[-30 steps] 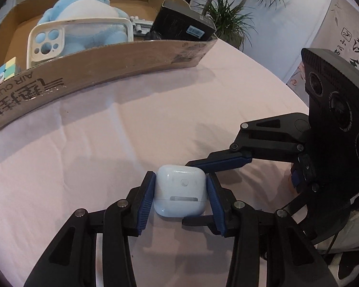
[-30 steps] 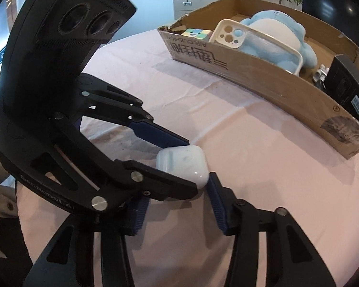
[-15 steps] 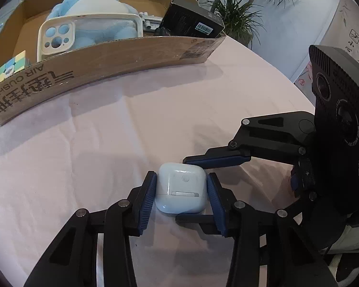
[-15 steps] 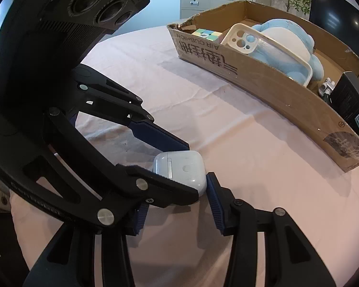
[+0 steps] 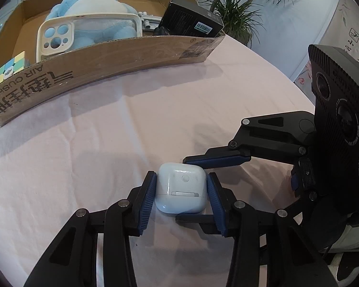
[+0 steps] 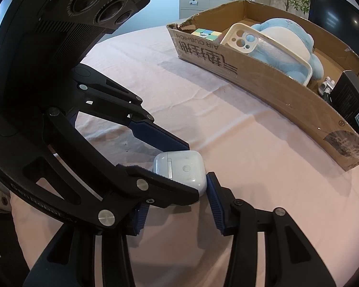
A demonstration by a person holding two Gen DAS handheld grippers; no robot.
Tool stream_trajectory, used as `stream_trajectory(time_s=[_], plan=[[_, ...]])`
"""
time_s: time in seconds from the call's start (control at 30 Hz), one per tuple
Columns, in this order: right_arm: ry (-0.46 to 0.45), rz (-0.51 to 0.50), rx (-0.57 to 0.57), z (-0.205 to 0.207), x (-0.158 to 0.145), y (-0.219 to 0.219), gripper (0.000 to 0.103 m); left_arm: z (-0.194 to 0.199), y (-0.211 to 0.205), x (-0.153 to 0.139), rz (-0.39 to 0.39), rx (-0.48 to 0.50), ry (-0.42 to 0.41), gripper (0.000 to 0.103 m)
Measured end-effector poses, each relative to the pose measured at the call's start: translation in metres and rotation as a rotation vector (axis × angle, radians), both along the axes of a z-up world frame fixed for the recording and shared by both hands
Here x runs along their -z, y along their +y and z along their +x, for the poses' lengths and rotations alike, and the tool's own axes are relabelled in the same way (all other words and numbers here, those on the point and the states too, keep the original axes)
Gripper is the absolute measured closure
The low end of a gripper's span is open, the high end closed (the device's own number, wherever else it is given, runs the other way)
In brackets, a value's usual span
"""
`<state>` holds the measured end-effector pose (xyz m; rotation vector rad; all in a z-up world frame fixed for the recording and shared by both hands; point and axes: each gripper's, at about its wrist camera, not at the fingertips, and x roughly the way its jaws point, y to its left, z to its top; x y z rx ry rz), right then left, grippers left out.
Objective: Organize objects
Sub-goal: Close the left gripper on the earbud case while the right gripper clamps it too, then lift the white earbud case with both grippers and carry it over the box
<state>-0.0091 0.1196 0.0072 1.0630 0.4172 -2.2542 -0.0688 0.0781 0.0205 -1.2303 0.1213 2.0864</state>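
Left tongs (image 5: 181, 192) still squeeze white earbud case (image 5: 181, 187) on bench (image 5: 88, 148). Right tongs (image 6: 177, 198) still squeeze same case. Cardboard box (image 5: 112, 57) sits lower in left view.

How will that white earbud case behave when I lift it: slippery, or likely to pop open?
The small white glossy plastic earbud case has rounded corners, so it may slip between pads. It looks rigid and probably light. The left claw presses its sides, with the hinge facing up, so the lid seam probably lies between the pads and could shift.
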Motion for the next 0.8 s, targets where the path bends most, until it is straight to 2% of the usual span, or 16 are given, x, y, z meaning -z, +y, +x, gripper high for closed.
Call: stream_trajectory(time_s=[0.53, 0.8], plan=[[-0.001, 0.000, -0.003, 0.000, 0.000, 0.000, 0.061, 0.001, 0.000, -0.001, -0.008, -0.002, 0.003, 0.062], [0.015, 0.003, 0.001, 0.003, -0.005, 0.004, 0.061, 0.004, 0.007, -0.011, -0.043, 0.003, 0.047, 0.063]])
